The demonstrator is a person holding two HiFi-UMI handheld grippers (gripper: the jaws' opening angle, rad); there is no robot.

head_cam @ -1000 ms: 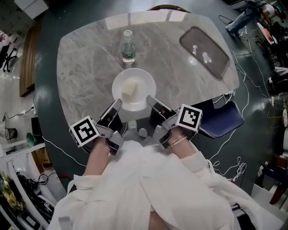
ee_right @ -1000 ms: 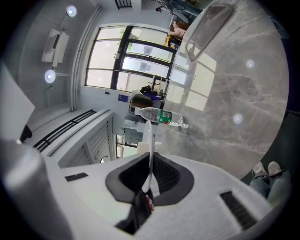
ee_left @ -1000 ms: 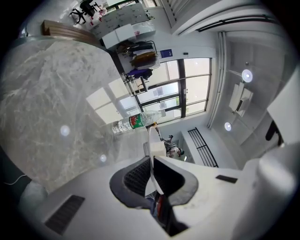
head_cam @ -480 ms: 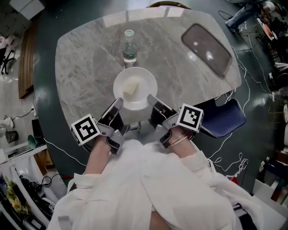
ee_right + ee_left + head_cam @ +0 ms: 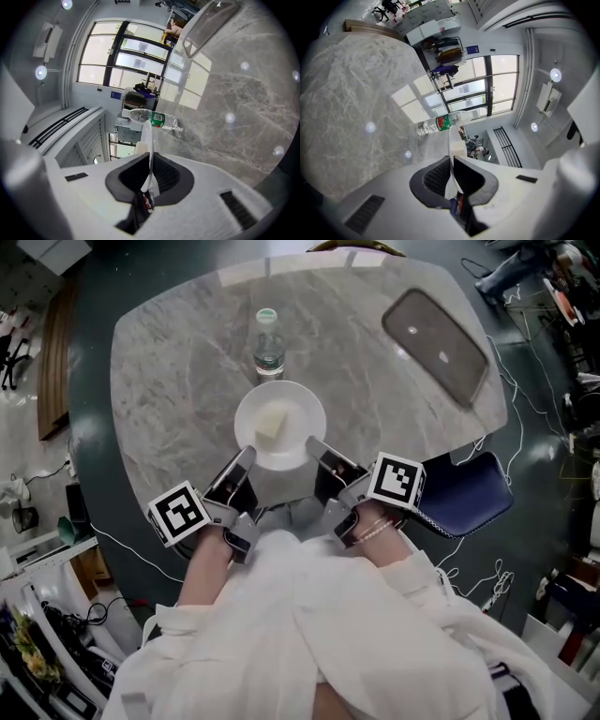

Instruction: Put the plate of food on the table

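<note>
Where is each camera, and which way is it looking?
Head view: on the person's head, looking down on the table; arms, left tongs and right tongs show.
Left gripper view: on the left tongs, looking along its jaws, shut on the plate.
Right gripper view: on the right tongs, likewise gripping the plate.
Both gripper views share the bottle.

Floor (image 5: 89,442): dark grey-green, glossy, strewn with white cables (image 5: 478,585).
Table (image 5: 169,362): rounded top, grey veined marble.
Chair (image 5: 469,495): blue seat, just beside the table's near right corner.
Windows (image 5: 480,91): tall, dark-framed, daylit.
Ceiling (image 5: 562,51): white, with round recessed lights (image 5: 555,74).
</note>
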